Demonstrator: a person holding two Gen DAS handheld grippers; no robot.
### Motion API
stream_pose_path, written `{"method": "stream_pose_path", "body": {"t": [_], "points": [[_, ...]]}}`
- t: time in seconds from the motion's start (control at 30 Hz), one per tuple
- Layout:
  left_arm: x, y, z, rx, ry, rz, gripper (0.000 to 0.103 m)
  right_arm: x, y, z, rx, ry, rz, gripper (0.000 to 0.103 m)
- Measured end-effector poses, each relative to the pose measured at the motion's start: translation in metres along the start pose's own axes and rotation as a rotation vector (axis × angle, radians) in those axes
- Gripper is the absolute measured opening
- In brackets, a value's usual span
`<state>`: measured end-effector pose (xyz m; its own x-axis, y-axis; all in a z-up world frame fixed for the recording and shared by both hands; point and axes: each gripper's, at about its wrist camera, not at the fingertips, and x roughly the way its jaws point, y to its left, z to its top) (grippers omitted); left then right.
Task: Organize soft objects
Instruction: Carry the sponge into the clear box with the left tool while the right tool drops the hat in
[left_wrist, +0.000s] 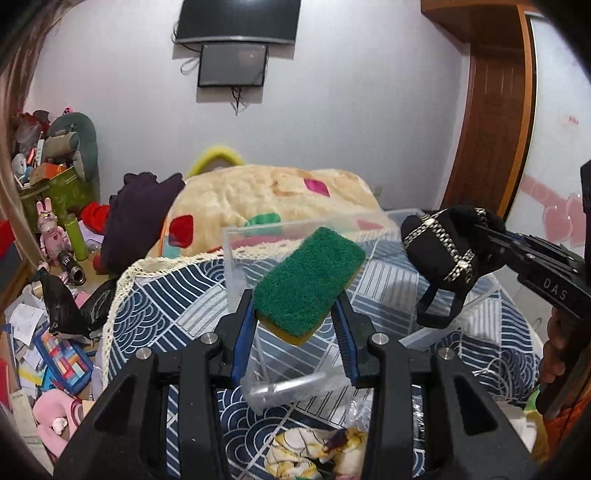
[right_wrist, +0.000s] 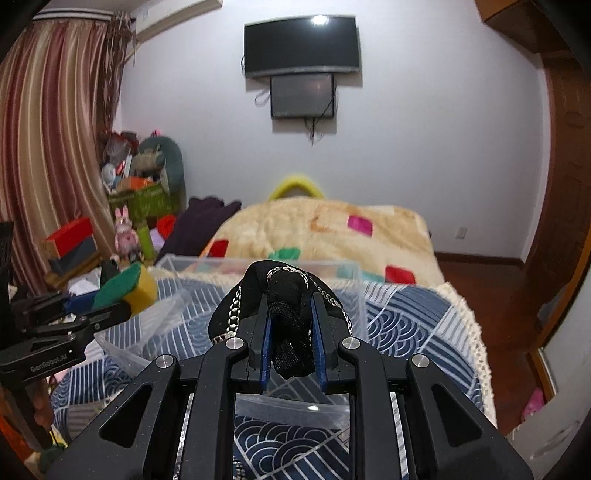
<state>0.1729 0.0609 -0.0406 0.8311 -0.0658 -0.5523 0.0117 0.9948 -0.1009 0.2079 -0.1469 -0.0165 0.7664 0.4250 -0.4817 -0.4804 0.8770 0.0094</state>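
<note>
From the left wrist, the left gripper (left_wrist: 297, 314) clamps a sponge (left_wrist: 308, 280) (green pad up, yellow beneath) above a clear box (left_wrist: 236, 254) on the bed (left_wrist: 192, 306). From the right wrist, the right gripper (right_wrist: 291, 325) pinches a black pouch (right_wrist: 284, 295) with chains, above the same box.

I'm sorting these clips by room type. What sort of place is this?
Most likely a lived-in bedroom: a bed under a fluffy cream blanket, a wall-mounted TV, striped curtains, and clutter with a pink bunny toy at one side.
</note>
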Motion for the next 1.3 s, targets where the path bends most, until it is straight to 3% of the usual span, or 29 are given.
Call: {"method": "stream_pose_path", "body": {"t": [0.23, 0.4, 0.77, 0.9, 1.17, 1.3], "points": [[0.032, -0.004, 0.000, 0.020, 0.102, -0.007, 0.040, 0.029, -0.001, -0.009, -0.024, 0.130, 0.019, 0.017], [0.036, -0.015, -0.004, 0.036, 0.125, -0.010, 0.041, 0.035, -0.002, -0.014, -0.026, 0.184, 0.032, 0.018], [0.026, -0.015, -0.003, 0.022, 0.142, -0.035, 0.052, 0.011, -0.004, -0.011, -0.024, 0.135, 0.043, 0.036], [0.010, -0.015, -0.002, 0.012, 0.113, -0.043, 0.052, -0.006, 0.005, -0.006, -0.054, 0.094, 0.053, 0.039], [-0.037, -0.021, -0.002, 0.030, 0.021, -0.046, 0.060, -0.053, 0.014, -0.004, -0.064, -0.044, 0.025, 0.061], [-0.060, -0.023, -0.010, 0.037, -0.009, -0.049, 0.064, -0.070, 0.014, -0.014, -0.029, -0.075, 0.035, 0.065]]}}
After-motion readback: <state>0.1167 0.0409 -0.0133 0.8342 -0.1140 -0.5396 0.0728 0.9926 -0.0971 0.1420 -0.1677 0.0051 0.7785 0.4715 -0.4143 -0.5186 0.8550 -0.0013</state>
